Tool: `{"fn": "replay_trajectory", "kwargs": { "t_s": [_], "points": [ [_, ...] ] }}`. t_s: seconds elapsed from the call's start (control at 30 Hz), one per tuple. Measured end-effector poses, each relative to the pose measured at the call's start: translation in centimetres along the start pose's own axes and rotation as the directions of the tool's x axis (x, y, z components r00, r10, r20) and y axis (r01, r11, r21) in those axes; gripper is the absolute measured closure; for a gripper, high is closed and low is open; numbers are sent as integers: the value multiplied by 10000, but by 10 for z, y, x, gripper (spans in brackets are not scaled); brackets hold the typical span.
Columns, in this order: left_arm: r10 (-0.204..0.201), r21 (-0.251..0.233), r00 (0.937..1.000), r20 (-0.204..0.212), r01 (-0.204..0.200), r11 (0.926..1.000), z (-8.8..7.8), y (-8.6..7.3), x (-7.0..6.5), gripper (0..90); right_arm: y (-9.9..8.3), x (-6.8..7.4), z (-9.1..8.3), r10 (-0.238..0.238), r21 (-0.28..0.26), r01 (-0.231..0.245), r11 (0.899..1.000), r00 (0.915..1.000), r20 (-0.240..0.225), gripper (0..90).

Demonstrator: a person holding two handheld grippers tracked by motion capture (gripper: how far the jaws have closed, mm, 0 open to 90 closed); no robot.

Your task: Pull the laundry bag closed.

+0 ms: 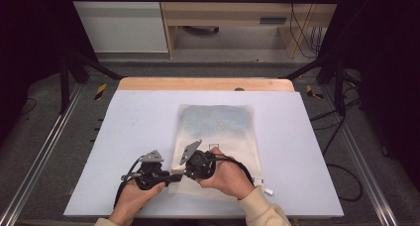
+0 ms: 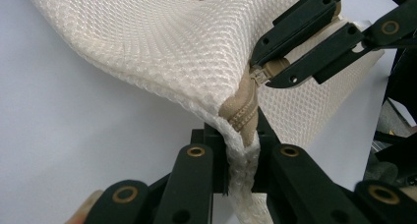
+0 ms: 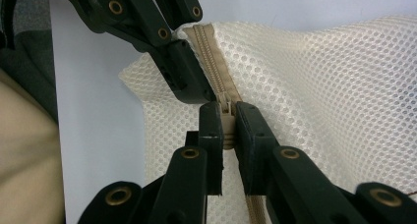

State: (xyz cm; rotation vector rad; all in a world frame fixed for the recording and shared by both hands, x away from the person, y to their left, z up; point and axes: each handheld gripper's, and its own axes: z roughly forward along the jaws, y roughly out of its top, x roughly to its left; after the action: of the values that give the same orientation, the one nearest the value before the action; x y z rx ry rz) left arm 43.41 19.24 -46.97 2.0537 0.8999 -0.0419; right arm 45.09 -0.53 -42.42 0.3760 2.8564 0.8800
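A cream mesh laundry bag (image 1: pixel 218 137) is laid flat on the pale desk (image 1: pixel 124 137), near the person's edge and slightly right of centre. Work is being done at its near-left corner, where a tan zipper (image 3: pixel 209 52) runs along the near edge.

Left hand-held gripper (image 2: pixel 241 155): clenched on the bag's corner, mesh and zipper tape pinched between the jaws. Right hand-held gripper (image 3: pixel 227 130): clamped on the zipper slider (image 3: pixel 225 113), which is wedged between its 2 jaws.

Progress (judged, not seen): both grips appear established, 1 anchoring the corner and 1 on the slider, so the setup is taken as done. The slider sits just beside the anchored corner, so nearly the whole run along the bag's edge is judged to be left. In the right gripper view the teeth between slider and corner are meshed; whether the stretch toward the camera is open cannot be told.

View differences: the high view gives the bag's whole outline and its place on the desk, plus both hands side by side, but the zipper is too small there. The left gripper view shows the corner fold lifted off the desk and the right hand-held gripper (image 2: pixel 275 69) arriving from the upper right. The right gripper view resolves the teeth and slider.
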Motion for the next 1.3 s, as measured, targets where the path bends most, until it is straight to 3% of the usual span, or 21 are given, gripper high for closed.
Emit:
{"fn": "replay_trajectory", "kwargs": {
  "t_s": [1.3],
  "points": [
    [216,-91,9998,-49,-217,9997,2,0,-7,830,-11,-2,-5,153,56,-154,9999,9999,69,822]
  ]
}}
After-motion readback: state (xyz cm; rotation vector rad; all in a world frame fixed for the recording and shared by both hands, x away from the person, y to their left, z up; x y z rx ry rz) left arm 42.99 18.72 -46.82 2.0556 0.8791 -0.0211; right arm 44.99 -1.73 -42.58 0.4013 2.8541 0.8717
